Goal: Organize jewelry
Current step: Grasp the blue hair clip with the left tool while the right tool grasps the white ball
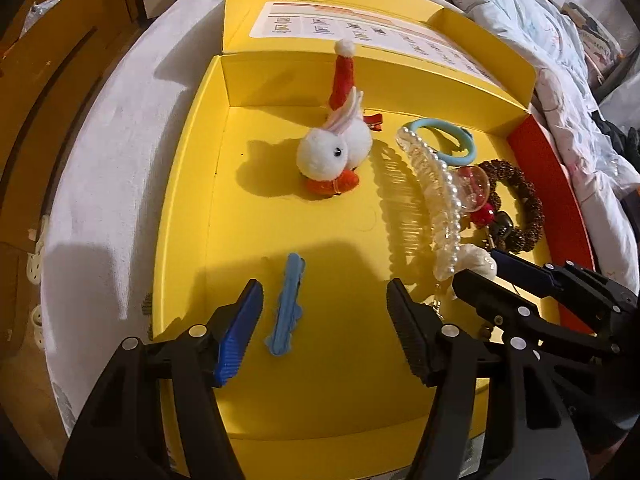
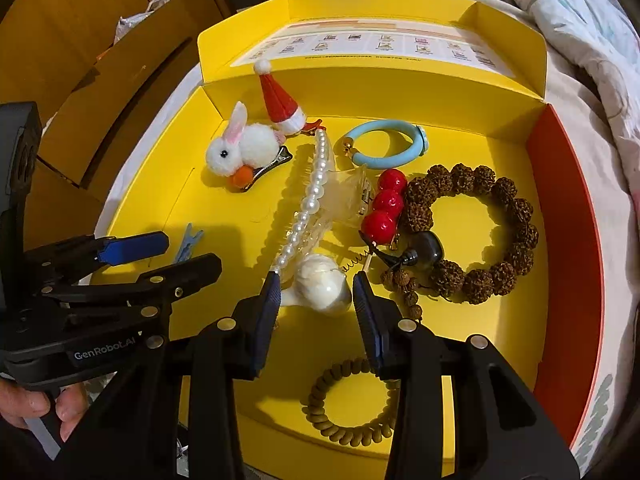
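I am holding my right gripper [image 2: 313, 294] open around the round white shell-like lump [image 2: 322, 283] in the yellow cardboard box [image 2: 440, 92], getting ready to squeeze gently, while my left gripper [image 1: 324, 308] is hanging open over the small blue hair clip [image 1: 286, 306].

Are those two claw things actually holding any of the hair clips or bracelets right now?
No, nothing is held. The left gripper is open around the blue hair clip lying in the yellow box. The right gripper is open around the white shell piece.
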Demonstrator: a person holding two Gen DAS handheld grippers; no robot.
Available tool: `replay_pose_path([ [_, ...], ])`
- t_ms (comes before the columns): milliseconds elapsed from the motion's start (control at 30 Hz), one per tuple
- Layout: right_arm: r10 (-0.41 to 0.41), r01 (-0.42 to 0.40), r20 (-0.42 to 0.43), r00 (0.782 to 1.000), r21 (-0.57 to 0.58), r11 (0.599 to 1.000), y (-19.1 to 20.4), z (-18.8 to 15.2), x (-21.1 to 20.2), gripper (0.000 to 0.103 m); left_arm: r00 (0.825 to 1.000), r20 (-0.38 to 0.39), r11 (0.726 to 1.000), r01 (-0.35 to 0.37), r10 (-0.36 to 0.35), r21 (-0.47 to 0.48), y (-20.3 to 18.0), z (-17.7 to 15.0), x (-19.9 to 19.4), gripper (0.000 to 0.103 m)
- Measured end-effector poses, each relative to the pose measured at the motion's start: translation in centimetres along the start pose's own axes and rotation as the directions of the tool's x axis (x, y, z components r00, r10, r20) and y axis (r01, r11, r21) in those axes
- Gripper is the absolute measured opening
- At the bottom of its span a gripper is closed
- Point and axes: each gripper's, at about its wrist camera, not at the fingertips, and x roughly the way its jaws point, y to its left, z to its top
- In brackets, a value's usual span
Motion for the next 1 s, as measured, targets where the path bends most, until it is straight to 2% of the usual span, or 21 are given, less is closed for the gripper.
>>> replay_pose_path([
  [300, -0.059, 0.059, 0.005, 0.998, -0.004, 0.998, -0.3, -0.2, 0.6, 0.039, 0.999, -0.015, 0.999, -0.049, 0.049, 0.006, -0.6, 0.7, 0.6, 0.063],
  [500, -0.045, 0.044, 0.012, 0.999, 0.019, 0.999, -1.0, 0.0, 0.2, 0.039, 0.997, -0.060, 0.998, -0.056, 0.056, -0.002, -1.3, 1.6, 1.2, 0.063],
  [700, -0.069, 0.069, 0.004, 0.998, 0.002, 0.998, -0.7, -0.3, 0.7, 0.039, 0.988, -0.079, 0.991, -0.135, 0.135, 0.007, -1.9, 2.1, 2.3, 0.062],
  [767, -0.072, 0.072, 0.004, 0.997, 0.002, 0.997, -0.6, -0.4, 0.7, 0.036, 0.990, -0.087, 0.994, -0.113, 0.113, 0.004, -2.1, 2.2, 2.7, 0.057],
  [1000, -0.069, 0.069, 0.002, 0.998, 0.002, 0.998, -0.8, -0.5, 0.5, 0.036, 0.990, -0.085, 0.992, -0.120, 0.117, -0.032, -1.6, 2.6, 3.2, 0.048],
])
